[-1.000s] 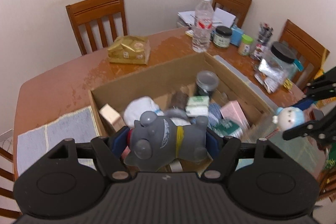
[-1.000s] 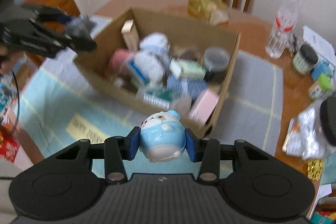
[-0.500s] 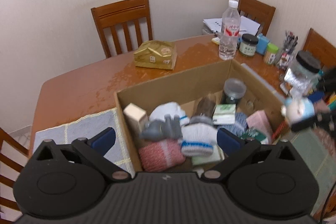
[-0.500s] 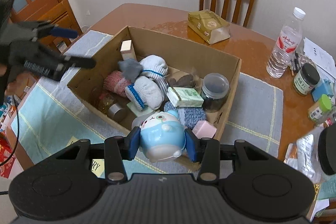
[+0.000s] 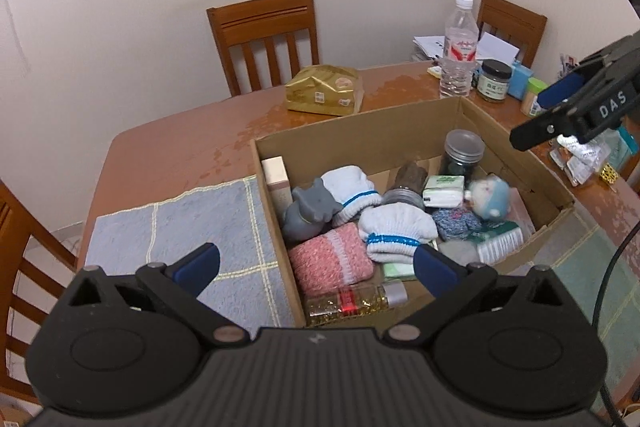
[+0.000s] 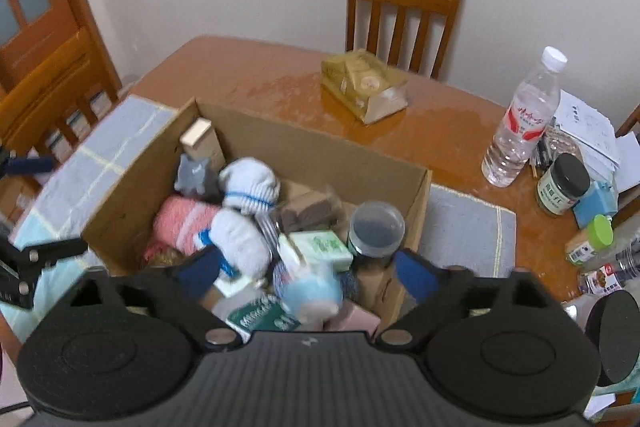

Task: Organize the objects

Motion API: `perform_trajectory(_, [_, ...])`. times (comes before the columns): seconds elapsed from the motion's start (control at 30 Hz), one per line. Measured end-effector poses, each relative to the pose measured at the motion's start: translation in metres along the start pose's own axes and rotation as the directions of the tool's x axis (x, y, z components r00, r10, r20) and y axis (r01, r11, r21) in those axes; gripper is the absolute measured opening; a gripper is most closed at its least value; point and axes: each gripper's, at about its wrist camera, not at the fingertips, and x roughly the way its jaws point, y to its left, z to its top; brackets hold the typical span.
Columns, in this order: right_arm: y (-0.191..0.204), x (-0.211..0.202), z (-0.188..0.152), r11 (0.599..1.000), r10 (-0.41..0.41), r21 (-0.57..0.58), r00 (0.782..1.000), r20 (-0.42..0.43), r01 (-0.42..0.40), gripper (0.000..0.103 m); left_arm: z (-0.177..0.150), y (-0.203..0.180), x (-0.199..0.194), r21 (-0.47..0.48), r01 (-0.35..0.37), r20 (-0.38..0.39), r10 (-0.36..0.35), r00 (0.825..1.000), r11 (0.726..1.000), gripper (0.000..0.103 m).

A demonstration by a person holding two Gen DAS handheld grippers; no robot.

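Both grippers, left (image 5: 316,269) and right (image 6: 308,269), are spread wide and hold nothing. The box (image 5: 360,131) already holds the grey toy (image 5: 310,209) and blue toy (image 5: 490,197) among socks and jars. Bottle (image 6: 520,123), gold bag (image 6: 364,85) and jars remain on the table (image 5: 180,155).

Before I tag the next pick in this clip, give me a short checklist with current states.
1. Left claw open, holding nothing: ok.
2. Right claw open, off the blue toy: ok.
3. Blue toy inside the cardboard box, settled: cannot tell, it is blurred.
4. Grey toy inside the box, beside the white sock: ok.
5. Gold packet in the box: not ok, it lies on the table.
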Motion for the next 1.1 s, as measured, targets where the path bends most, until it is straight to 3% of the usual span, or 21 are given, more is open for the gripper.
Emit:
perform_trajectory(0.3, [0.003,-0.009,0.000,0.994,-0.104,0.021,0.995,-0.003,0.104,0.102,0.000,0.002,-0.001,-0.085,-0.014,0.008,0.015,1.000,0.996,0.102])
perform_trajectory(0.5, [0.007,-0.023,-0.002,0.982,-0.188,0.043,0.981,0.050,0.186,0.103,0.003,0.005,-0.004,-0.193,-0.051,0.002,0.052,0.999,0.980,0.102])
perform_trajectory(0.67, [0.016,-0.011,-0.022,0.961,-0.242,0.136,0.970,0.001,0.240,0.103,-0.006,-0.006,0.000,-0.261,-0.122,-0.070,0.108,0.992,0.958,0.102])
perform_trajectory(0.93, [0.036,-0.004,-0.066,0.932,-0.215,0.276,0.972,-0.096,0.233,0.103,-0.024,-0.025,-0.003,-0.286,-0.150,-0.191,0.097,0.977,0.947,0.102])
perform_trajectory(1.1, [0.047,-0.014,-0.081,0.921,-0.205,0.308,0.970,-0.131,0.236,0.103,-0.023,-0.035,-0.012,-0.260,-0.155,-0.213,0.100,0.972,0.953,0.102])
